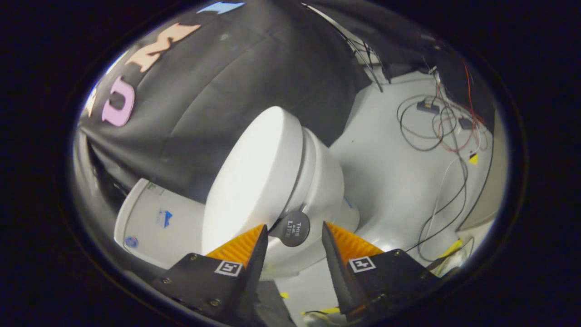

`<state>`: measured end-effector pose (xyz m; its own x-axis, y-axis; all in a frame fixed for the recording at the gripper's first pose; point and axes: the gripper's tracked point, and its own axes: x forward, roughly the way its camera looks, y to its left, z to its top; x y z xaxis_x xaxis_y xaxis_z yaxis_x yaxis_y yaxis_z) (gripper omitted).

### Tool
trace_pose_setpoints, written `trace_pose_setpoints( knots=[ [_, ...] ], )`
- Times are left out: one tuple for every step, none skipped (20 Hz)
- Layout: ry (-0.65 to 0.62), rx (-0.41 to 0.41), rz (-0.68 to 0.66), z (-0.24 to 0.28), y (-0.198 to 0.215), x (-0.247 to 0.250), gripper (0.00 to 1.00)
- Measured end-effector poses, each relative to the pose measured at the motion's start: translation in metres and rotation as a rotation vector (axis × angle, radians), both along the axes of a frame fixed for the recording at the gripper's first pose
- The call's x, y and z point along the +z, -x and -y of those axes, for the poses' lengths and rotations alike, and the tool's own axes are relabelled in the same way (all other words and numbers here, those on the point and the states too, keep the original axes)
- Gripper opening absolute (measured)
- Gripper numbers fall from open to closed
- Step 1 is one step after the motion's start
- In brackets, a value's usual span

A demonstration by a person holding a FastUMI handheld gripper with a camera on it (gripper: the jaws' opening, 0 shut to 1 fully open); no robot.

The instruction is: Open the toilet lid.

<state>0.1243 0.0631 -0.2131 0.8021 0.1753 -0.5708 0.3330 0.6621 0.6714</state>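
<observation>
The black cloth wall [236, 91] hangs behind everything, from nine o'clock round to one. Below it and off to three o'clock spreads the pale grey floor [386, 181].

On that floor stands the white toilet [317, 190], seen tilted in the gripper view. Its tank [154, 222] lies toward eight o'clock from the bowl, and a few small stickers sit on its face.

The toilet lid [254, 177] is down on the seat, a smooth white oval running from about one o'clock to seven, just ahead of the tongs.

The tongs [294, 236] stand open, both fingers apart with nothing pressed between them. The left finger's tip is at the lid's near edge; whether it touches I cannot tell.

Loose cables [435, 131], black, white and red, curl over the floor toward two o'clock.

A small round dark tab [292, 228] with printing on it juts from under the lid's front edge, right in the gap between the fingers.
</observation>
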Motion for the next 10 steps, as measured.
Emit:
trace_pose_setpoints(
  knots=[
    [-0.013, -0.014, -0.013, 0.002, 0.001, -0.006, 0.7],
    [-0.046, -0.04, 0.01, 0.004, -0.006, -0.002, 0.55],
    [-0.085, -0.048, 0.028, 0.0, -0.007, 0.001, 0.41],
    [-0.122, -0.08, 0.052, 0.013, -0.008, 0.014, 0.26],
    [-0.163, -0.109, 0.056, 0.009, -0.011, 0.007, 0.2],
    [-0.187, -0.112, 0.049, 0.007, -0.013, 0.007, 0.13],
    [-0.183, -0.11, 0.047, 0.007, -0.014, 0.009, 0.13],
    [-0.159, -0.105, 0.041, 0.007, -0.015, 0.01, 0.13],
    [-0.116, -0.083, 0.018, 0.005, -0.012, 0.012, 0.13],
    [-0.072, -0.066, 0.011, 0.005, -0.009, 0.015, 0.13]
  ],
)
